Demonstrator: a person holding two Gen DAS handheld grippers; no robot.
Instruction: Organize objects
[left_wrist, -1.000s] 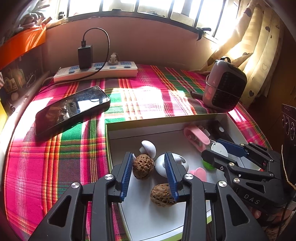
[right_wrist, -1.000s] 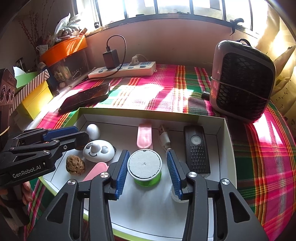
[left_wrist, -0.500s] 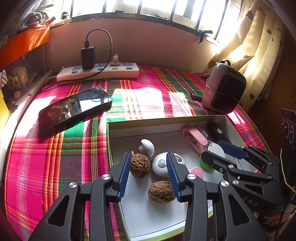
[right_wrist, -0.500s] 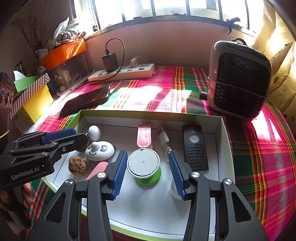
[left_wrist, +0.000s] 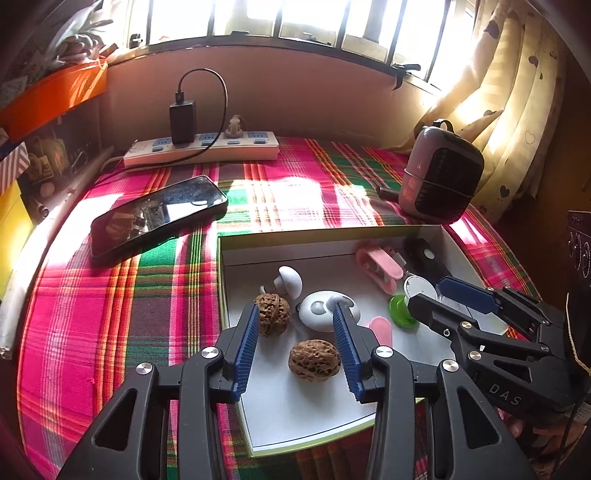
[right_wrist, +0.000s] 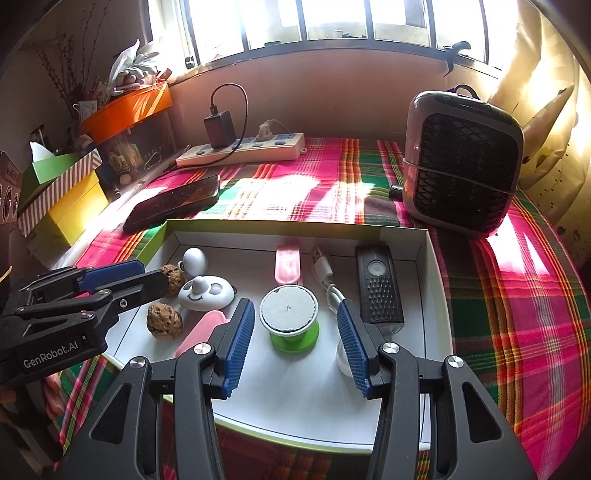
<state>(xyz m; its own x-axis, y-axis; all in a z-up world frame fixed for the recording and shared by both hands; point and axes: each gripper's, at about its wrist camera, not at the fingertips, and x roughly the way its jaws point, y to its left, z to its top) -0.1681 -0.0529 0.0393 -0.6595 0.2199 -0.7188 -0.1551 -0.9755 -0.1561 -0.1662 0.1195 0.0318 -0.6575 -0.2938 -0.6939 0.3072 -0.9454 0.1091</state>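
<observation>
- While both pairs of tongs hang over a shallow white box (right_wrist: 424, 240) on the plaid-covered surface (left_wrist: 110, 314), nothing is gripped.
- Left tongs (left_wrist: 295, 345) have just been spreading; a walnut (left_wrist: 314, 358) lies loose between the pads, a second walnut (left_wrist: 272, 313) at their 11 o'clock, probably just set down together.
- Right tongs (right_wrist: 295, 341) stand spread around a green spool (right_wrist: 291, 321), untouched.
- At the spool's 12 o'clock: pink clip (right_wrist: 288, 264), USB cable (right_wrist: 325, 273), black remote (right_wrist: 378, 288), lined up side by side.
</observation>
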